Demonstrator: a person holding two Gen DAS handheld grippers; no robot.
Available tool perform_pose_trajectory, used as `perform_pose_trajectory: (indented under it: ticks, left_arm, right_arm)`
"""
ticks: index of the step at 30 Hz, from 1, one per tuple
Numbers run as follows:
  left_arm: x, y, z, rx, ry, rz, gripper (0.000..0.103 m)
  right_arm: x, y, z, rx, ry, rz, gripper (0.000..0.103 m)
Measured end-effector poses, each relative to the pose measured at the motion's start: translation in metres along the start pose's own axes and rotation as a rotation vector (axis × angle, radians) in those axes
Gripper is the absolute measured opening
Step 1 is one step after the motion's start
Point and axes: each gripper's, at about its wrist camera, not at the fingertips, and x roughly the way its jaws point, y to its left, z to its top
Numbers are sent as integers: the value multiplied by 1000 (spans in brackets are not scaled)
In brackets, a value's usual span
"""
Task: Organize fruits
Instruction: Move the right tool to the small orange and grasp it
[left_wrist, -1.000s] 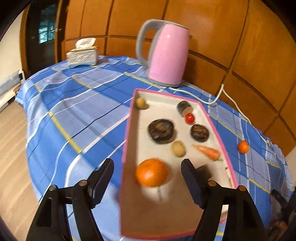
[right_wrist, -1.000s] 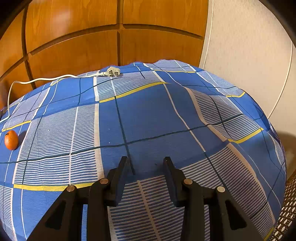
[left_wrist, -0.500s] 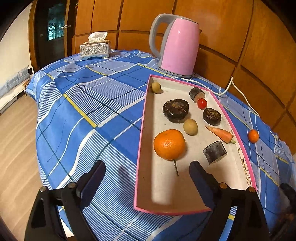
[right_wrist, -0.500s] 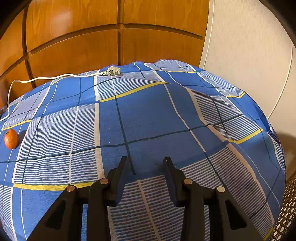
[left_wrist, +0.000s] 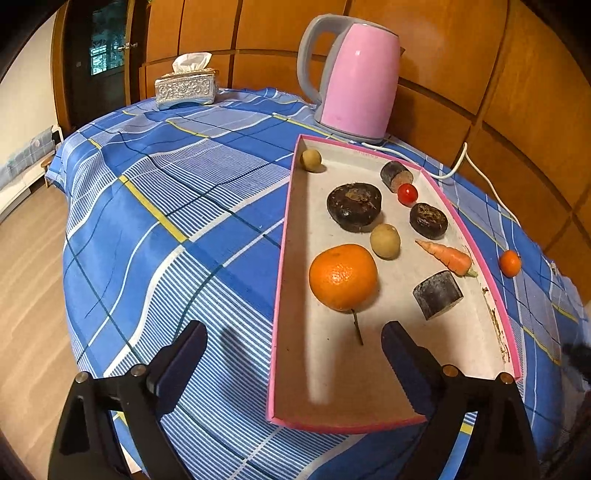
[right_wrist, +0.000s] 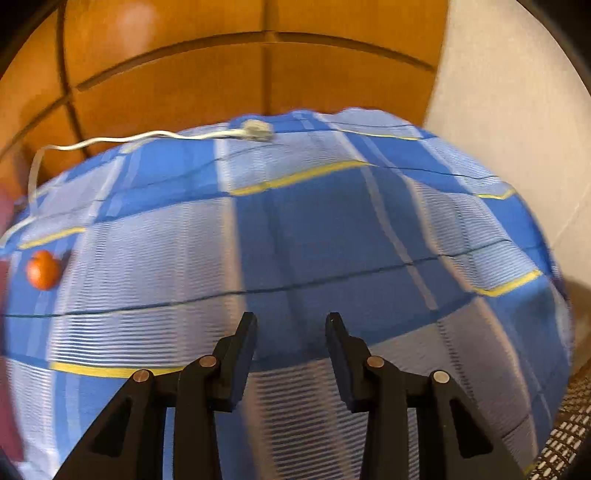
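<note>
A pink-rimmed tray lies on the blue checked cloth in the left wrist view. In it rest a large orange with a stem, a carrot, a cherry tomato, two tan round fruits, two dark lumps and two dark cut pieces. My left gripper hangs just short of the orange; its jaws are opening, with nothing between them. A small orange sits on the cloth outside the tray, also at far left for my right gripper, which is narrowly open and empty.
A pink kettle stands behind the tray, its white cord running to a plug on the cloth. A tissue box sits at the far left corner. Wooden panels back the table; floor lies beyond its left edge.
The large orange was between my left fingers; now it rests in the tray ahead of them, and the jaws have spread wider and drawn back. The right view swung slightly and is blurred.
</note>
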Motion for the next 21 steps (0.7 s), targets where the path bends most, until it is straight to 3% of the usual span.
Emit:
perform_pose_trajectory:
  ticks: [5,7,9,10,15,20,21]
  left_arm:
    - [2,0,0,-1,7,-1,96]
    - [3,1,0,-3,10,-3,96]
    - [4,1,0,-3,16,-4,96]
    - [4,1,-1,-4,18,-4,96]
    - [7,2,-3,-4,32,-3,96]
    - [9,3,-4,-6,42,0,96]
    - [10,4,-4,-8,45,0,96]
  right_arm:
    - [-13,47,17,-85,26,344,40]
    - [-16,73,25,-145,21,426,48]
    - [-16,95,31,-187,34,481,64]
    - [-16,109,35,-209,38,511,64]
    - [-6,158,46,-306,50,514,64]
    - [23,188,48,-352,130,484,62]
    - [31,192,46,-367,152,456,39]
